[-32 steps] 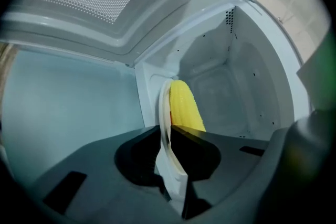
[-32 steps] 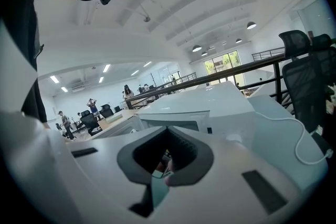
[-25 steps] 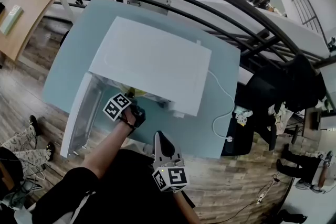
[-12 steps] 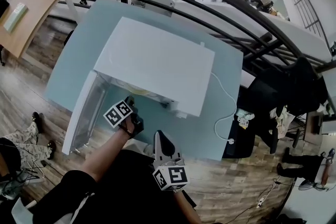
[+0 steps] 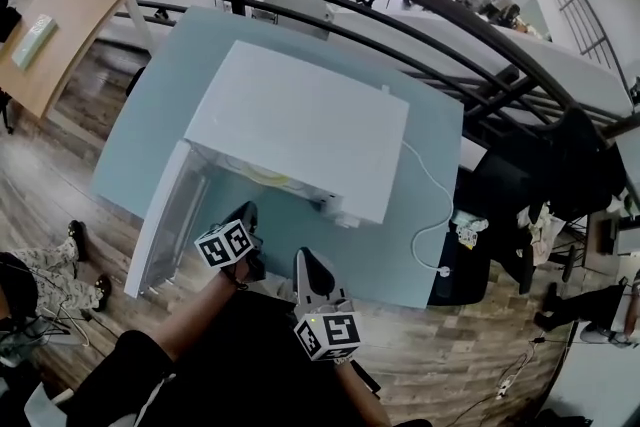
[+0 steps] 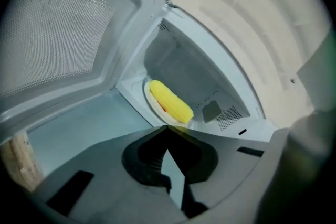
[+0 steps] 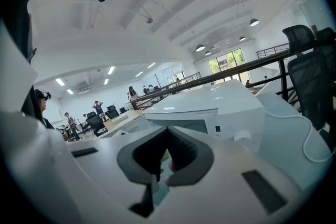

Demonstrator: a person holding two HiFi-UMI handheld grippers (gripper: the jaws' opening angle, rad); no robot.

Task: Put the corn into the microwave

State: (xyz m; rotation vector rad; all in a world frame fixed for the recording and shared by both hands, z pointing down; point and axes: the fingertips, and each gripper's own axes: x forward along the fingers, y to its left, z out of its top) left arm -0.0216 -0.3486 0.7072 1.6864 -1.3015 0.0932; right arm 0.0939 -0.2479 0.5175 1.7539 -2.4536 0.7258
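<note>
A yellow corn cob (image 6: 170,101) lies on the white turntable plate (image 6: 152,105) inside the white microwave (image 5: 300,120), whose door (image 5: 170,215) hangs open to the left. My left gripper (image 5: 246,212) hovers just in front of the opening, a short way back from the corn. Its tips (image 6: 168,128) meet, so it is shut with nothing held. My right gripper (image 5: 303,260) sits at the table's near edge, right of the left one. It is shut and empty (image 7: 167,128), pointing at the microwave's front (image 7: 210,107).
The microwave stands on a light blue table (image 5: 390,245). A white power cable (image 5: 430,205) runs across the table's right side. A black railing (image 5: 400,5) runs behind, a black chair (image 5: 520,185) stands at the right, and a wooden desk (image 5: 50,25) at the far left.
My left gripper has drawn back from the microwave opening toward the table's near edge and has rolled. The right gripper has stayed where it was.
</note>
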